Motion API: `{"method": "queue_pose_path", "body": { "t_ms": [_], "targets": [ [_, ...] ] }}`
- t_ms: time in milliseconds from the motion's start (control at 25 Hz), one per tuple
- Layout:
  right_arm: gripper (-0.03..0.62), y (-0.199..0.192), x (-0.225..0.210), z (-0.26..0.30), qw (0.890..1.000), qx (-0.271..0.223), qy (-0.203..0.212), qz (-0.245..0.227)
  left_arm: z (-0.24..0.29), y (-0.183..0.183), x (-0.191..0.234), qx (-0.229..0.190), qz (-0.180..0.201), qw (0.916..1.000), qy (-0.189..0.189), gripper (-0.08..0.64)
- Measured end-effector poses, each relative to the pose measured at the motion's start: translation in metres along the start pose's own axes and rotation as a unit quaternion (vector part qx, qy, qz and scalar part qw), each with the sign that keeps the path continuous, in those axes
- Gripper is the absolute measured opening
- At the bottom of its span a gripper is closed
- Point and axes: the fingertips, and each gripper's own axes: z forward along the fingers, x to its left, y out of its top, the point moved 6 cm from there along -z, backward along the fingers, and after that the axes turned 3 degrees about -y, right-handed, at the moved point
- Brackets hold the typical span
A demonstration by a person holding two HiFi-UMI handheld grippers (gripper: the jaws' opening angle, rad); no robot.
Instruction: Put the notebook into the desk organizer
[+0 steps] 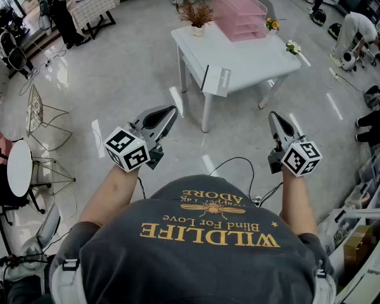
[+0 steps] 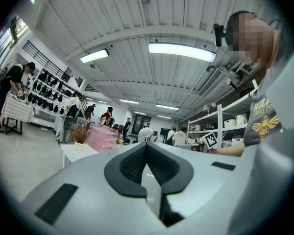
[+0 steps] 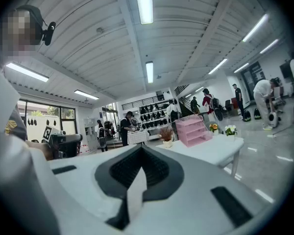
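Floor (image 1: 126,75): pale and glossy, under and ahead of both tongs.

Desk (image 1: 253,62): white, four-legged, ahead of both tongs and well apart from them. It sits beyond the tips, slightly nearer the line of the right tongs.

Pink desk organizer (image 1: 239,14): stacked trays on the far side of the desk, the farthest item from the tongs. It also shows past the tips in the left gripper view (image 2: 102,135) and the right gripper view (image 3: 192,130).

Flat white item (image 1: 218,80): has a line of print and sits at the desk's near corner, the desk item closest to the tongs. It hangs over the edge. Probably the notebook, but I cannot tell for certain. Nothing touches it.

Left tongs (image 1: 171,111): held in the air at chest height, tips pointing toward the desk. The jaws are together with nothing between them.

Right tongs (image 1: 273,115): level with the left tongs and apart from them, also pointing forward. The jaws are fully together and empty.

Dried plant (image 1: 197,18): in a small pot at the desk's far left corner, beyond the left tongs.

Small flower pots (image 1: 294,46): on the desk's right edge, beyond the right tongs.
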Motion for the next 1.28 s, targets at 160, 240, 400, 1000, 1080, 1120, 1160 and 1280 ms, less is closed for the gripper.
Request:
{"method": "queue_pose_path", "body": {
  "t_ms": [160, 240, 400, 1000, 1080, 1120, 1160, 1280],
  "targets": [
    [-0.002, 0.001, 0.002, 0.000, 1.000, 0.000, 0.000, -0.001, -0.001, 0.002, -0.001, 0.000, 0.002, 1.0000, -0.001, 0.002],
    [-0.002, 0.002, 0.002, 0.000, 1.000, 0.000, 0.000, -0.001, 0.000, 0.003, -0.001, -0.001, 0.002, 1.0000, -0.001, 0.002],
    [-0.002, 0.003, -0.001, 0.000, 1.000, 0.000, -0.001, -0.005, 0.003, 0.003, -0.001, -0.001, 0.002, 1.0000, -0.001, 0.002],
    [0.170, 0.013, -0.011, -0.008, 0.999, -0.012, 0.017, -0.040, 0.013, 0.010, -0.020, -0.004, 0.017, 0.9998, 0.004, 0.002],
    [0.297, 0.016, -0.016, -0.010, 0.999, -0.011, 0.025, -0.037, 0.017, 0.012, -0.027, -0.006, 0.022, 0.9997, 0.007, 0.002],
    [0.320, 0.018, -0.020, -0.011, 0.999, -0.009, 0.026, -0.036, 0.019, 0.014, -0.030, -0.006, 0.024, 0.9996, 0.009, 0.002],
    [0.334, 0.019, -0.024, -0.012, 0.999, -0.007, 0.028, -0.036, 0.021, 0.015, -0.034, -0.006, 0.026, 0.9996, 0.012, 0.002],
    [0.347, 0.018, -0.036, -0.015, 0.999, -0.003, 0.040, -0.034, 0.025, 0.015, -0.047, -0.003, 0.035, 0.9990, 0.028, 0.002]
  ]
}}
